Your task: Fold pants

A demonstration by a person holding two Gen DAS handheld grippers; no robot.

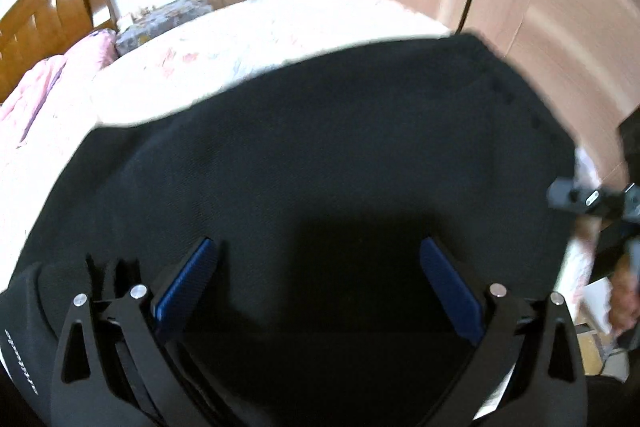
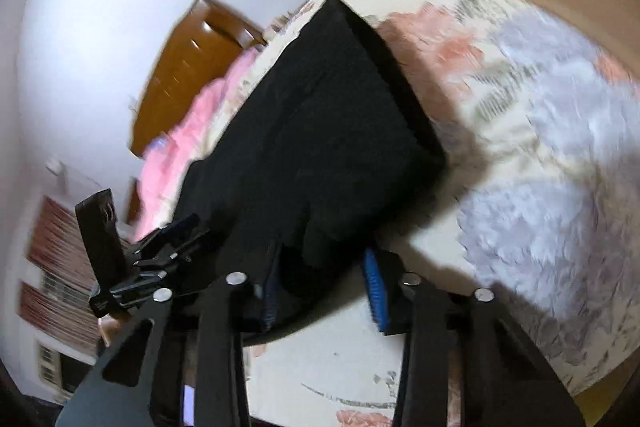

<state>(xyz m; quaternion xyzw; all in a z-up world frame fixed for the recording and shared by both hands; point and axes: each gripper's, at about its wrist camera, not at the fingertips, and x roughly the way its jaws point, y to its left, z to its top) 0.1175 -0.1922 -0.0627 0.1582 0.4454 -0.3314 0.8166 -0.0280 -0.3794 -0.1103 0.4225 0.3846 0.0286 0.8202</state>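
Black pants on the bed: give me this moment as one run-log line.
black fabric pants: folded flat on floral bed cover | left gripper: open, over pants | right gripper: open, straddling pants' near edge | grasp: none

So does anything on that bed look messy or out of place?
Nothing stands out. The black pants lie as a flat, tidy rectangle on the flowered bedspread, edges fairly straight. Both tools are open around the near edge: the left tool and the right tool. The pictures are blurred, so small wrinkles could be missed.

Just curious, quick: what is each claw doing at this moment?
Left gripper: open, above the black pants, holding nothing.
Right gripper: open around the pants' near edge, not clamped.
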